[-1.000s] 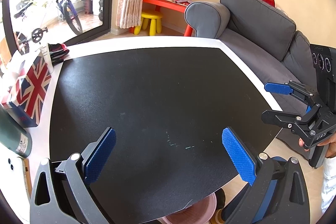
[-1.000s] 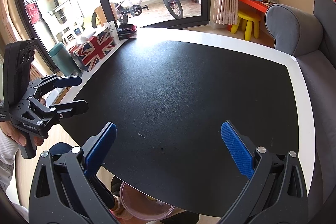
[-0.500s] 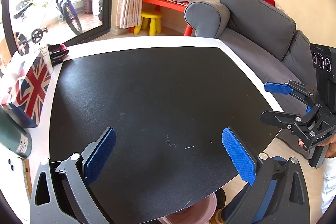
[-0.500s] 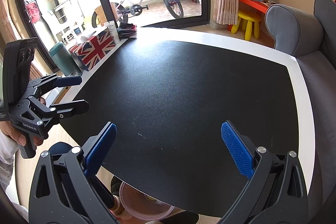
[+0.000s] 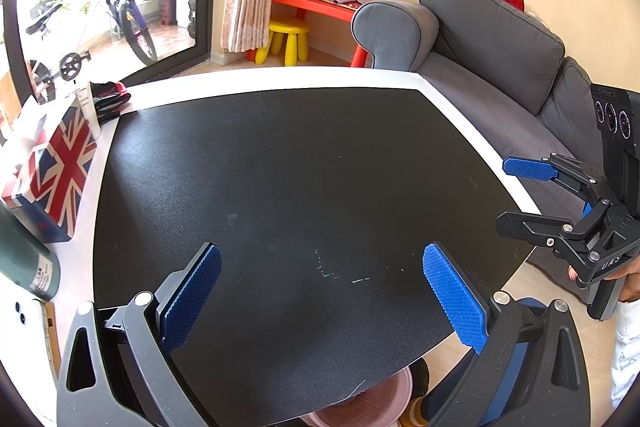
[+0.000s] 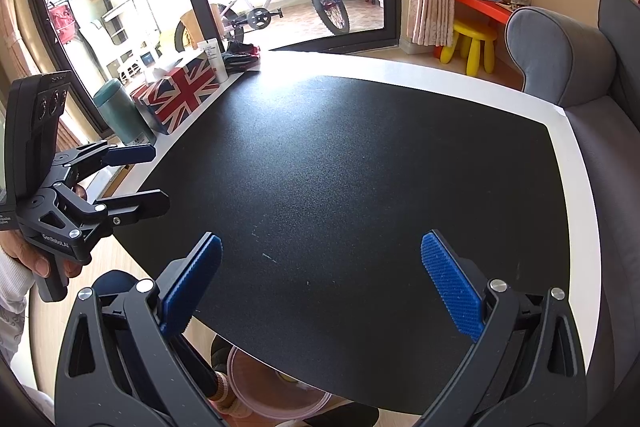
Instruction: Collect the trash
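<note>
Left gripper [image 5: 322, 291] and right gripper [image 6: 320, 281] both hover at the near edge of the black mat [image 5: 288, 179], jaws spread wide and holding nothing. No trash shows on the mat (only faint pale specks near the left gripper, too small to identify). A pink bin [image 6: 276, 393] sits below the near table edge, between the two tools. Judged step: either the start or the end of collecting, since nothing lies ready to grasp. The next move calls for finding a piece to pick up. Each hand [image 6: 28, 259] grips its handle with the fingers levelled, pointing across the mat toward the far side.
</note>
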`<state>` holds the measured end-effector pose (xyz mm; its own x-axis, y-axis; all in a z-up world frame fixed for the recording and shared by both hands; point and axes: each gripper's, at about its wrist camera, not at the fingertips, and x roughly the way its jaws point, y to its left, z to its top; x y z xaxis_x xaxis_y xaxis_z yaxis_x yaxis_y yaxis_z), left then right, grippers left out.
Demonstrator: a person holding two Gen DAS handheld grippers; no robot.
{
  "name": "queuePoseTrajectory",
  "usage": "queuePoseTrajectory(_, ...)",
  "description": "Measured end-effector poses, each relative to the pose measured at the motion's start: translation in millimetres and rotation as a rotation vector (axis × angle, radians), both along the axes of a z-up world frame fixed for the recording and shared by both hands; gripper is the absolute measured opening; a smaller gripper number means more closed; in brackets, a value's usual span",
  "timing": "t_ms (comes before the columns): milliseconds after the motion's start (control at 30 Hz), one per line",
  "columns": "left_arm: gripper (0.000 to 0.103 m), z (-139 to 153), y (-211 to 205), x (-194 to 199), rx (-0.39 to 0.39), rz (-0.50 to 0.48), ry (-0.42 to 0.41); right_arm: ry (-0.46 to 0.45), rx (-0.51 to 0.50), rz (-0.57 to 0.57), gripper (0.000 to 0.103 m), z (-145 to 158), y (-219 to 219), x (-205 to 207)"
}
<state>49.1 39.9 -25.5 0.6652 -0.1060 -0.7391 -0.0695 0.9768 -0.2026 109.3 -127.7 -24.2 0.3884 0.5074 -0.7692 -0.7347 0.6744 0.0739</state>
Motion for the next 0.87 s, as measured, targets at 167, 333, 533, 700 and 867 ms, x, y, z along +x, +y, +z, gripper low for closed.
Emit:
queuePoseTrajectory(167, 0.097, -0.1, 0.1, 0.1, -0.002, -0.001, 0.000, -0.001, 0.000, 0.000, 0.098, 0.3, 0.2, -0.1)
queuePoseTrajectory(333, 0.097, -1.1, 0.8, 1.2, -0.003, -0.001, -0.001, 0.000, 0.000, -0.001, 0.098, 0.3, 0.2, 0.0)
queuePoseTrajectory(533, 0.097, -1.0, 1.2, 1.5, -0.007, 0.003, -0.001, 0.002, -0.001, -0.002, 0.098, -0.8, -0.2, 0.3)
queuePoseTrajectory(700, 0.097, -0.3, -0.8, 1.6, 0.004, -0.002, 0.000, 0.003, 0.000, -0.002, 0.098, -0.7, -0.4, 0.2)
queuePoseTrajectory(867, 0.097, 0.9, -2.1, 1.6, 0.007, 0.002, -0.006, 0.004, 0.000, 0.000, 0.098, -1.8, -0.5, 0.2)
